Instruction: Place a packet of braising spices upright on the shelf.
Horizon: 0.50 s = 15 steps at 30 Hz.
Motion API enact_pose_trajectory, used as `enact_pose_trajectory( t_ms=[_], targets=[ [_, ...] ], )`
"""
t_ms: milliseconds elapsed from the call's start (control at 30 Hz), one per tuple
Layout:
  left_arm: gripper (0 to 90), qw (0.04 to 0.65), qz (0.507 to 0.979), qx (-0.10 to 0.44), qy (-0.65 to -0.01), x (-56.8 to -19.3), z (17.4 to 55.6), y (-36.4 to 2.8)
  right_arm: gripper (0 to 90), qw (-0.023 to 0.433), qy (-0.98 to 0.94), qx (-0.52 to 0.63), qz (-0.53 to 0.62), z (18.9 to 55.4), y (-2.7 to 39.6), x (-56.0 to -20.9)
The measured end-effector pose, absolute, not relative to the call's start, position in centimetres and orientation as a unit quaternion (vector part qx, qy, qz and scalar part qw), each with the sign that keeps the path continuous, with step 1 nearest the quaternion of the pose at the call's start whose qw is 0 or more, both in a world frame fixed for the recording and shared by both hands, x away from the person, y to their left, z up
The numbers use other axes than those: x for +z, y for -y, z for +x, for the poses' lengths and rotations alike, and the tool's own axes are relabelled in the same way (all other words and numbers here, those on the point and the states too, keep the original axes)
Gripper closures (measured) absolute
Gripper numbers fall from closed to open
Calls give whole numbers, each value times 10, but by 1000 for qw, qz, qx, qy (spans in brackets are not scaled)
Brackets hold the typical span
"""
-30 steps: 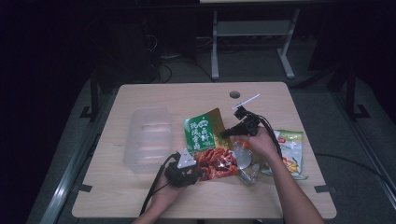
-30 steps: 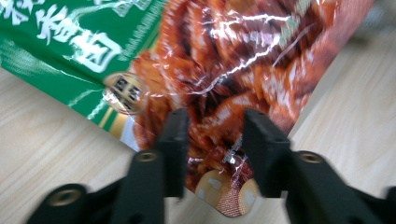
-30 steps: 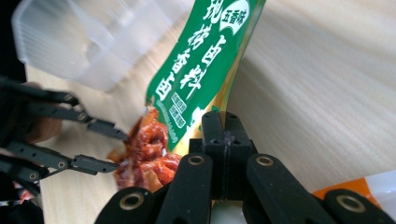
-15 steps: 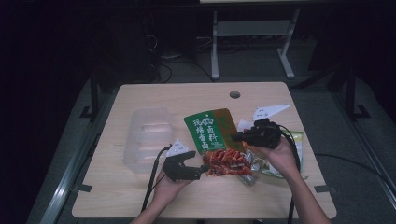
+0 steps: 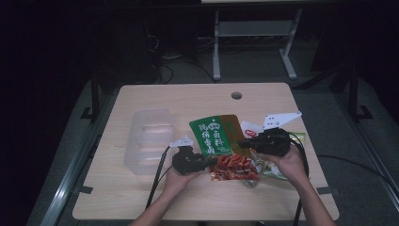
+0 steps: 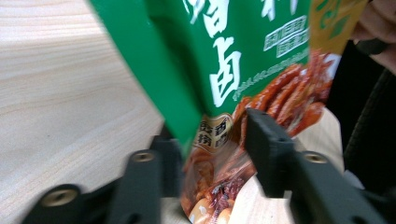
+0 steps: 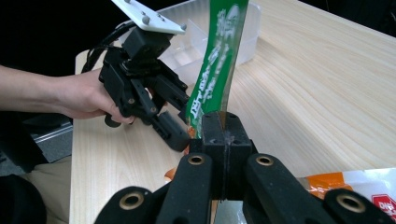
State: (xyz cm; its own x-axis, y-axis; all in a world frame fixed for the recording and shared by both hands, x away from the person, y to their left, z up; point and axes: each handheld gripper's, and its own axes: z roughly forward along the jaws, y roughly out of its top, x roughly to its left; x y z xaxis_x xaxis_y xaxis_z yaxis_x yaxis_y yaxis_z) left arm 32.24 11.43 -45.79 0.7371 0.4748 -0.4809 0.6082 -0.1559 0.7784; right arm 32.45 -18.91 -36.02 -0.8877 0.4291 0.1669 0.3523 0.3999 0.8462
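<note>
A rectangular table of pale light-grained wood [image 5: 141, 99] with rounded corners stands in the middle of a dim room, its top the one brightly lit surface. Near its far edge, right of centre, is a small round dark cable hole [image 5: 236, 95]. The floor of grey carpet [image 5: 263, 70] spreads around it, darkening toward the far side. Beyond the table stands a pale grey metal desk frame [image 5: 254, 33] with two legs and splayed feet. A tangle of dark cables [image 5: 164, 59] lies on the floor to its left. Along the table's left side runs a long grey metal rail [image 5: 77, 174].
</note>
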Motion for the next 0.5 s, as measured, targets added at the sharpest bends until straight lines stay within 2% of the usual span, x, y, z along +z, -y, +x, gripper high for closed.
enact_pose_trajectory(
  t_ms=[100,300,500],
  targets=[
    [779,538,769,-35,-343,-453,317,-114,900,33,-834,495,243,325,191,-362],
    [831,525,781,-4,-337,-446,309,-114,896,25,-835,487,255,321,189,-363],
    [838,517,791,32,-326,-439,304,-117,884,32,-849,463,253,319,185,-363]
  ],
)
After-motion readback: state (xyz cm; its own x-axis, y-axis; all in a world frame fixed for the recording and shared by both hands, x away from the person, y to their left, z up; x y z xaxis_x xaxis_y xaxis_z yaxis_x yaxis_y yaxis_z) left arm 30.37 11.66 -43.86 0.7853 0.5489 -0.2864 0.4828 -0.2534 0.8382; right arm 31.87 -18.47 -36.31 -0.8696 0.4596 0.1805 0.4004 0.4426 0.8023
